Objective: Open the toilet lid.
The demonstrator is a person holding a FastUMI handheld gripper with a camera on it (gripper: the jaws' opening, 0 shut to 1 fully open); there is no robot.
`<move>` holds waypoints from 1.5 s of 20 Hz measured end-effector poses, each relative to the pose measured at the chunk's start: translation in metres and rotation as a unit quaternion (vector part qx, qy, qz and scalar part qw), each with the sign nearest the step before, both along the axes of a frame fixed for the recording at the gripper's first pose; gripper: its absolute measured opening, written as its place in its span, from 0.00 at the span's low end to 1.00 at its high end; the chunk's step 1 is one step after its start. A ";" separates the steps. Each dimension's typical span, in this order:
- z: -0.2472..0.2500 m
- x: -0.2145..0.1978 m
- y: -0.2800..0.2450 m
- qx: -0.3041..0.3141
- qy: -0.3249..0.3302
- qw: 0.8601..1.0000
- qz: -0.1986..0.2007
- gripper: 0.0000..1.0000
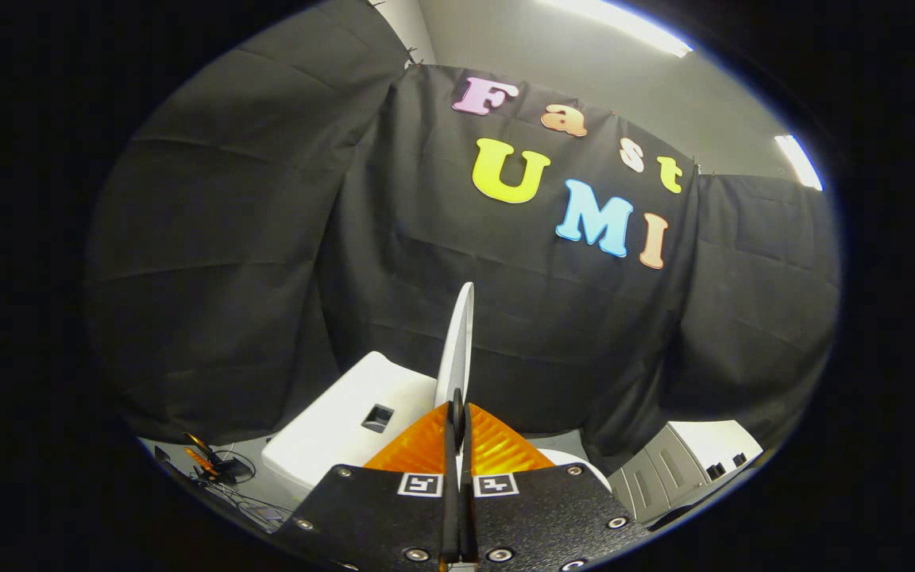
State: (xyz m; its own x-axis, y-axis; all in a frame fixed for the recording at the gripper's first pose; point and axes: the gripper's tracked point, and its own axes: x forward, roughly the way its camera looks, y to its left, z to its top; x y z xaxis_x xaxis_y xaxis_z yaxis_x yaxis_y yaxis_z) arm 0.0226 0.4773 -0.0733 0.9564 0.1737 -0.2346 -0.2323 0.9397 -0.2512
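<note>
Lid (457,345): seen edge-on, a thin white blade rising from the tips of the tongs (457,413) toward the centre of the frame. Long axis runs near vertical, leaning slightly right at the top. Lower edge sits right in the slot between the two fingers, at lower centre of the frame.

Tongs: fingers drawn close together with the lid's rim between them; only a narrow gap shows. They look clamped on the rim, both sides pressing, though the contact itself is hidden by the fingertips.

Tank (346,425): white box with a dark square button recess, lower left of centre, just left of the lid. The lid stands close beside it but is not resting against it, as far as I can tell; a dark strip of the booth wall (267,238) shows between the lid's upper part and the tank.

Bowl rim (584,465): small white arc to the right of the fingers, lower right of centre.

Other: cables and small tools on the floor (211,469), lower left; a grey cabinet (680,465), lower right.

Judgement: the lid is well raised, near upright. The relation that matters is lid to tank: the tank lies to the left of the lid, so the remaining travel is leftward until the lid leans on it. Releasing short of that risks the lid falling back toward the bowl.
</note>
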 end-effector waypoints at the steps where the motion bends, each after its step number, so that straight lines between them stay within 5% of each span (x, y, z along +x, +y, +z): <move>1: 0.000 0.000 0.004 -0.002 -0.001 1.000 0.003 0.00; 12: -0.001 -0.006 0.013 -0.025 -0.012 0.999 0.021 0.00; 16: -0.004 -0.009 0.012 0.038 0.018 0.997 0.067 0.07; 19: 0.012 -0.014 0.007 0.092 0.019 0.991 0.090 0.19; 23: 0.041 -0.032 -0.005 0.169 0.021 0.978 0.118 0.89; 30: 0.093 -0.054 -0.066 0.251 -0.014 0.955 0.155 0.95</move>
